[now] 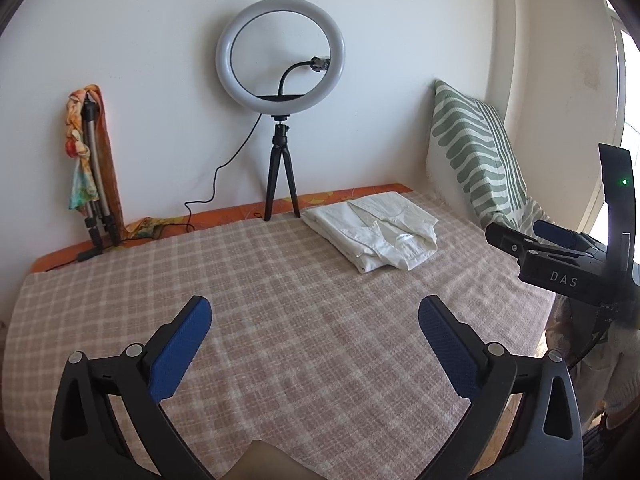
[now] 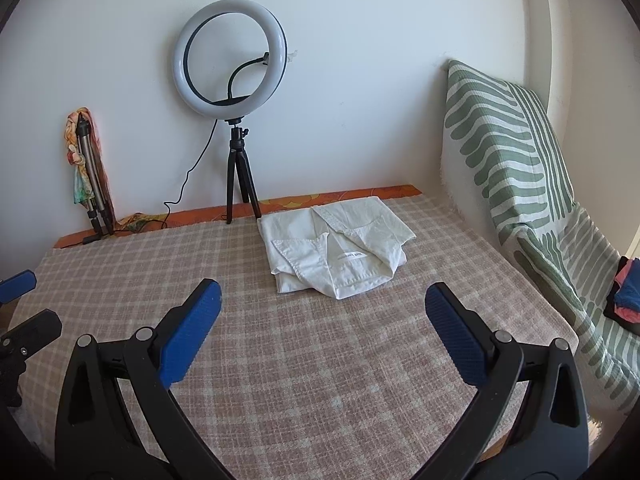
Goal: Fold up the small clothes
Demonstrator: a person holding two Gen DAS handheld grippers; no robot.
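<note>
Plainly, both tools are released. The left tool (image 1: 315, 312) has its blue pads (image 1: 182, 354) spread wide with nothing between them, only the checked cover (image 1: 304, 360) of the bed below. The right tool (image 2: 323, 296) stands just as wide and just as empty, aimed slightly down toward the far side of the bed; in the left wrist view it shows at the right edge.

Beyond the tips, toward the far right part of the bed, lies the white shirt (image 2: 340, 252), folded into a compact packet with the collar and label uppermost. It rests flat on the cover, well apart from both tools, near the ring light (image 2: 230, 56) on its small tripod by the far wall. A green striped cushion (image 2: 504, 140) leans in the far right corner, and a small stack of coloured clothes (image 2: 626, 292) sits at the right edge, probably next to be folded.

The fold looks done, so the risk lies in what comes next. If another garment is spread beside the shirt, a sweeping tool or dragged cloth could catch the loose collar edge and open the packet. Reaching to the far side could also knock the tripod, which stands just beside the shirt, or snag its cable (image 2: 188, 176).
</note>
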